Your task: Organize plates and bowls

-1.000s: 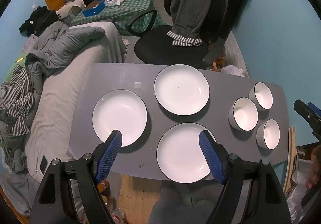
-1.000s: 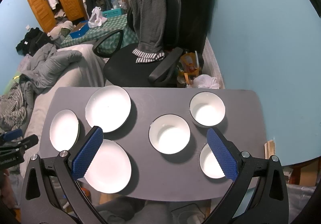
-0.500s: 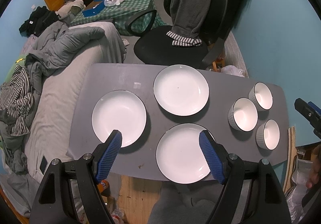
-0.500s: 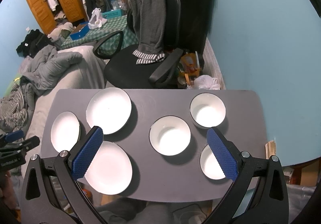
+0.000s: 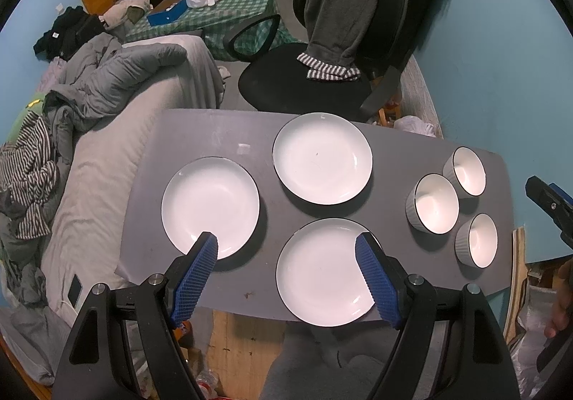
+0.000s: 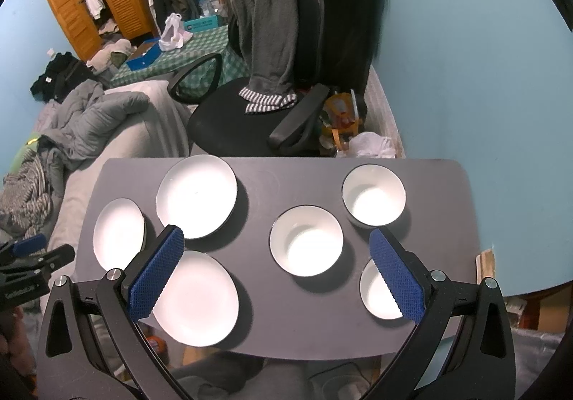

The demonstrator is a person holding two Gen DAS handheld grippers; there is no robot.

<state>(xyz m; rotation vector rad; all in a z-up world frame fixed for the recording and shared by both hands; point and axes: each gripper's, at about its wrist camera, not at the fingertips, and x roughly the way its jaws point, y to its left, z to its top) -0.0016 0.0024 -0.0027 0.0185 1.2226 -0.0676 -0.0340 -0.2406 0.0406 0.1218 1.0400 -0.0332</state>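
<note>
Both the left gripper (image 5: 286,258) and right gripper (image 6: 275,265) gape wide, empty. The near plate (image 5: 322,274) beside the table (image 5: 215,127) edge is probably rigid, glazed, slippery and breakable: grip its rim.

The left tool (image 5: 286,256) hovers with its two blue-padded fingers (image 5: 195,280) spread wide, nothing between them. The right tool (image 6: 277,258) hangs in the same pose, pads (image 6: 397,278) wide apart and empty (black frames angling back toward each camera). Each tool also shows at the edge of the other's view: the right tool's tip at the left camera's right edge, the left tool's at the right camera's left edge.
</note>
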